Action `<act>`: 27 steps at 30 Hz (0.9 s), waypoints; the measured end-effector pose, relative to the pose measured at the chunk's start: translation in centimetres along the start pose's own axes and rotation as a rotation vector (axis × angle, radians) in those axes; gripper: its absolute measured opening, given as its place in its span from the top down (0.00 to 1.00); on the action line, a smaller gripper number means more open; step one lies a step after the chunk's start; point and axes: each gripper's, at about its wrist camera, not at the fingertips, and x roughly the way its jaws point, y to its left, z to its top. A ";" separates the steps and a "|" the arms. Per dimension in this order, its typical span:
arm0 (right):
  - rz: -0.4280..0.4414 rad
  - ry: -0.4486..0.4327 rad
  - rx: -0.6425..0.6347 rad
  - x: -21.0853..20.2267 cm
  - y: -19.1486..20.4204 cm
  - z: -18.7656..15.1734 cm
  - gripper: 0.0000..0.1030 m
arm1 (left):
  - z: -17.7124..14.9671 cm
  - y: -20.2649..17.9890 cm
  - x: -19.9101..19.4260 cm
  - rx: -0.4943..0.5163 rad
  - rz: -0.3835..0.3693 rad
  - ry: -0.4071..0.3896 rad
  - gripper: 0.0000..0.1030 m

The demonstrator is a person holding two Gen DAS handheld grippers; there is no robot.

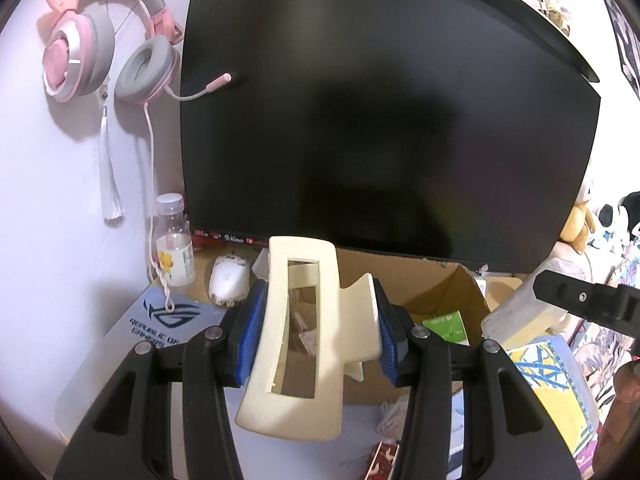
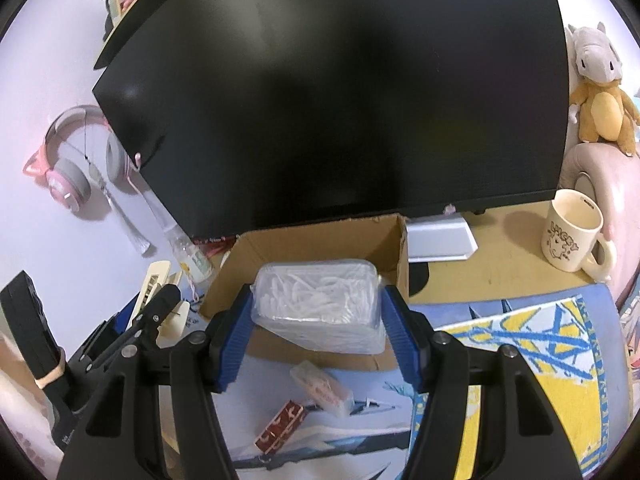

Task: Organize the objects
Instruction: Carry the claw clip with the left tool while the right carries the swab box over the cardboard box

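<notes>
Cluttered worktop under both claws. I hold my left claw pinched on a cream hair clip; my right claw clamps a clear packet of white picks. Both hang above the open cardboard box. Beyond, a dark monitor.

The hair clip looks like smooth cream plastic with a dull sheen. The box is matt brown cardboard, rough at its torn edges. The packet is wrapped in clear glossy film, its contents probably white plastic. The monitor is matt black. The mug looks glazed.
</notes>
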 end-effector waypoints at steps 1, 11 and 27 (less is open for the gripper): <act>0.003 -0.001 0.003 0.1 0.0 0.2 0.35 | 0.2 -0.1 0.2 0.002 0.002 -0.005 0.54; 0.024 -0.006 0.009 2.5 0.1 2.5 0.35 | 1.0 -0.1 2.6 0.002 0.009 -0.008 0.54; 0.005 -0.004 -0.009 6.5 0.4 3.2 0.35 | 1.8 1.4 3.9 -0.046 -0.003 -0.097 0.54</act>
